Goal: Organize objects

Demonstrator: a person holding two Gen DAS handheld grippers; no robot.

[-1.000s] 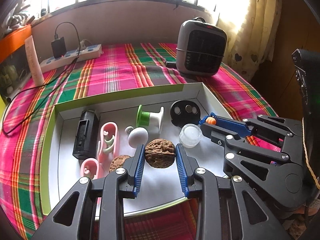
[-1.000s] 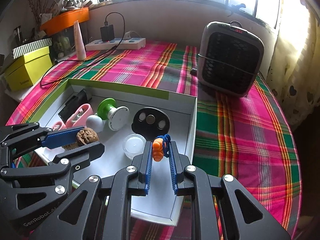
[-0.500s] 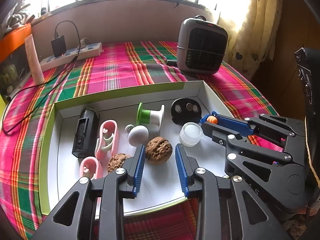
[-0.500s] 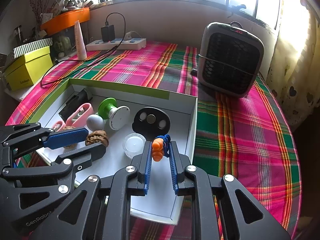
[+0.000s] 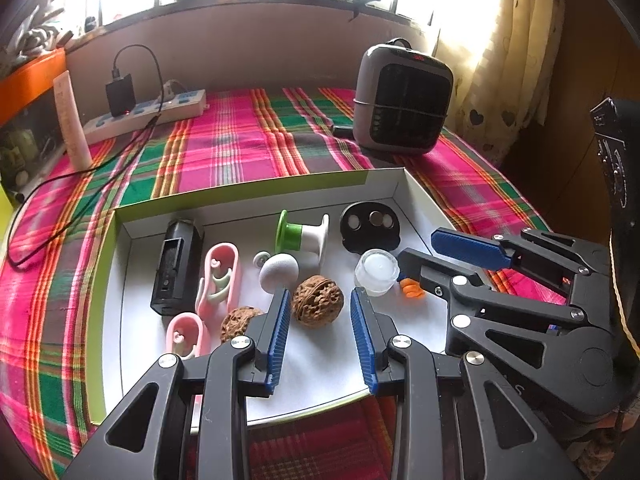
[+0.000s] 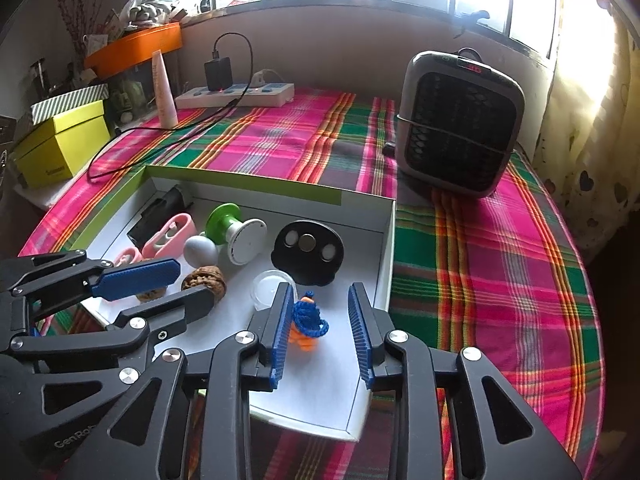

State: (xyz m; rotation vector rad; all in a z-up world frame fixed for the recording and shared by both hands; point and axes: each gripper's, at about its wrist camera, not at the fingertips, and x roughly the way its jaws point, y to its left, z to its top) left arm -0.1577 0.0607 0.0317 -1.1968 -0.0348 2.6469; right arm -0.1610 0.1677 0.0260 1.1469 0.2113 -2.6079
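Observation:
A white tray with a green rim holds the objects. My left gripper is open, and a brown walnut lies on the tray floor just past its fingertips, untouched by the pads. A second walnut sits left of it. My right gripper has its jaws opening. A small orange toy with a blue cord rests on the tray floor between them, close to the left pad and not pinched.
The tray also holds a black box, pink clips, a white egg, a green-and-white spool, a black disc and a clear jar. A heater, power strip and yellow box stand around it.
The walnut dropped from between the left pads onto the tray floor. The right jaws spread apart and the orange toy sank onto the tray.

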